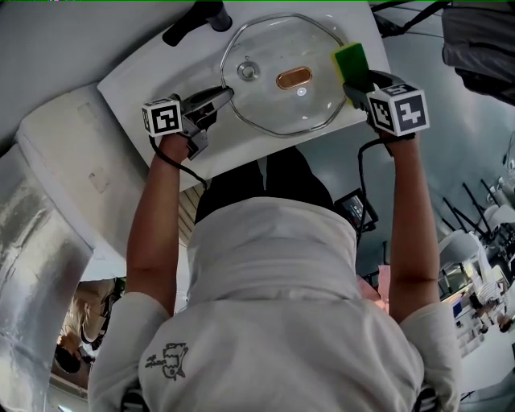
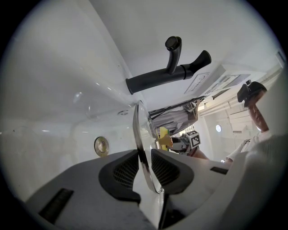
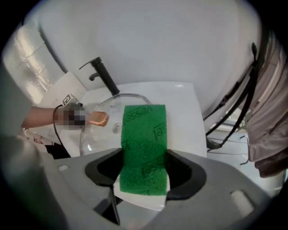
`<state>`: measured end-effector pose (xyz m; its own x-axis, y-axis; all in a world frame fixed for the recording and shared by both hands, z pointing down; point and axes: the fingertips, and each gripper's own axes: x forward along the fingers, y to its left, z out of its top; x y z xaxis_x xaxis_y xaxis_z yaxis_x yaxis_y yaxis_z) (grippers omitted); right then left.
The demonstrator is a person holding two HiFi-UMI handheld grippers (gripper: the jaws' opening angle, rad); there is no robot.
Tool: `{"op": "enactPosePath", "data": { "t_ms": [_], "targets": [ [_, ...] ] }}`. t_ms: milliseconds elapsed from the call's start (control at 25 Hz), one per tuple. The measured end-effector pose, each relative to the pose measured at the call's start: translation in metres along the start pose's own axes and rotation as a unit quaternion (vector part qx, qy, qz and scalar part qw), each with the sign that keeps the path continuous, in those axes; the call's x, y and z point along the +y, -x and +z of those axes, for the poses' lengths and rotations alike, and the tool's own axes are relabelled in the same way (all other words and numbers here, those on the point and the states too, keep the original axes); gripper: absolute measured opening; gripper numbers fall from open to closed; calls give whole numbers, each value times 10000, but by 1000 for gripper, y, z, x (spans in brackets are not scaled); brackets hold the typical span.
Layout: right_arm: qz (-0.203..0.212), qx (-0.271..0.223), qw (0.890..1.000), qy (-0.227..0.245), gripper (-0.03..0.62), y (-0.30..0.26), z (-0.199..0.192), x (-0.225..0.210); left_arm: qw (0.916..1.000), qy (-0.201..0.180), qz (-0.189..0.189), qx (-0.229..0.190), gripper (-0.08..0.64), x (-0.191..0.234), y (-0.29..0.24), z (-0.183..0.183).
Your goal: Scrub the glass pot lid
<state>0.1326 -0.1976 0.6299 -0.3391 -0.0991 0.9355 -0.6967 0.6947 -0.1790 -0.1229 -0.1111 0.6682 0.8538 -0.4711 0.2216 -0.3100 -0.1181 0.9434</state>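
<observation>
With left gripper (image 2: 144, 170) shut on the rim, holding glass pot lid (image 1: 282, 76) at its 9 o'clock, inside white sink (image 1: 141, 76). With right gripper (image 3: 143, 170), pinching green sponge (image 3: 144, 143) at lid's 2 o'clock edge; contact unclear. Looks staged only, scrubbing mostly left.

1. A white sink (image 1: 137, 80) sits at centre, with a black faucet (image 1: 193, 22) mounted at its far rim.
2. A round metal fitting (image 2: 101, 146) is set in the sink's inner wall.
3. Crinkled silver sheeting (image 1: 32, 241) lies at left, beside a white slab (image 1: 80, 153).
4. Black cables (image 3: 234, 110) hang at right, near grey cloth (image 3: 270, 126).
</observation>
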Motion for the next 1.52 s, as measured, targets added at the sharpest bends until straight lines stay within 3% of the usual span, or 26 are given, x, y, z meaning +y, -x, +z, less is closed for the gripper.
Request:
{"op": "enactPosePath", "data": {
  "t_ms": [160, 400, 640, 800, 1000, 1280, 1520],
  "targets": [
    [479, -2, 9958, 783, 290, 13, -2, 71, 10000, 15, 8, 2, 89, 0, 1, -1],
    [1179, 188, 9791, 1646, 290, -9, -4, 190, 9999, 75, -77, 0, 87, -1, -1, -2],
    [1151, 437, 9660, 2274, 291, -55, 6, 243, 10000, 61, -65, -18, 87, -1, -2, -1],
    [1058, 550, 9686, 2182, 291, -57, 6, 239, 9999, 114, -68, 44, 86, -2, -1, -5],
    [1119, 569, 9785, 1639, 290, -44, -1, 210, 9999, 83, -92, 4, 81, -1, 2, -5],
    [846, 982, 9819, 1384, 290, -29, -38, 146, 9996, 135, -208, 136, 80, -1, 0, -9],
    [380, 1204, 9894, 715, 290, -25, -69, 60, 9992, 150, -225, 295, 80, -2, 0, -11]
  ]
}}
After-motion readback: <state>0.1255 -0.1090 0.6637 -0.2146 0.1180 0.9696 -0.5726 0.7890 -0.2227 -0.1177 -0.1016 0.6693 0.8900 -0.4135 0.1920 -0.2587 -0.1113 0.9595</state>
